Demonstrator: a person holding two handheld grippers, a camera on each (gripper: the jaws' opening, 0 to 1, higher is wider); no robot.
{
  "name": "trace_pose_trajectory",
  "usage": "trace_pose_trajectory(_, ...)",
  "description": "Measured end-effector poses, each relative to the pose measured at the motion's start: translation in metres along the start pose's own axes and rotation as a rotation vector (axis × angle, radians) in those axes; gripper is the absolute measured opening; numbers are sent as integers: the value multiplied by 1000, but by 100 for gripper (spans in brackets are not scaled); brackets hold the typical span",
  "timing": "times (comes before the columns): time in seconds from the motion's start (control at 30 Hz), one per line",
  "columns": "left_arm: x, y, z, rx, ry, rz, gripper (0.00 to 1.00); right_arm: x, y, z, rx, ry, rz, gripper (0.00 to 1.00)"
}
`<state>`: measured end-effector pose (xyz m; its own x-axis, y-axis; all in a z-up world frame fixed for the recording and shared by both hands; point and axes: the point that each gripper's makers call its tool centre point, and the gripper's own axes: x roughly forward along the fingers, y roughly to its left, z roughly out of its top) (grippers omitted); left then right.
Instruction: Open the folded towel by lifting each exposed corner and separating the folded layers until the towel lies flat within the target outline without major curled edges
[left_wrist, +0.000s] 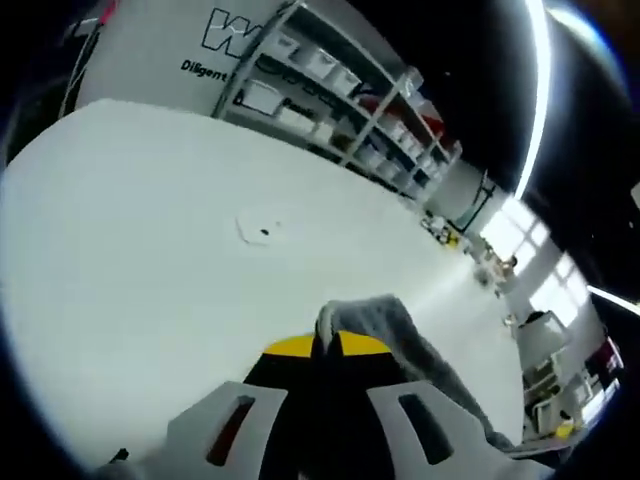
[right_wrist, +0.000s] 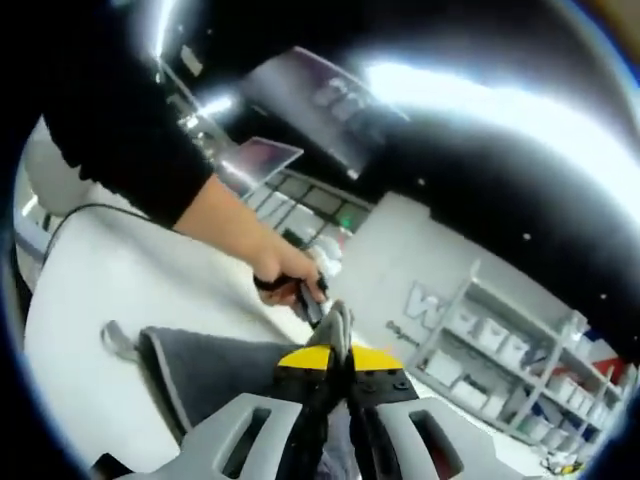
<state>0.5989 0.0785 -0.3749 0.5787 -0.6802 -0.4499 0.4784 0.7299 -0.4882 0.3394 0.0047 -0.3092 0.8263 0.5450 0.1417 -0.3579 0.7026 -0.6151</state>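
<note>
1. Behind the white table (left_wrist: 150, 260), shelving with bins (left_wrist: 340, 90) stands along a wall; a person's hand (right_wrist: 275, 265) in a dark sleeve reaches over the table.
2. The grey towel (right_wrist: 215, 375) lies on the table, its length running away from the right gripper (right_wrist: 340, 355).
3. Both the left gripper (left_wrist: 326, 345) and the right one are clenched on a pinched-up towel edge.
</note>
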Motion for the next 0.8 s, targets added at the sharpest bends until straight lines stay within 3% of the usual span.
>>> trace_pose_trajectory(0.4,-5,-24,26,77,-21,-12,2,-6,-16,0,57,-10,-12,0)
trace_pose_trajectory(0.8,1,-37,34,97,10,-22,2,-10,-29,-5,101,6,-9,0)
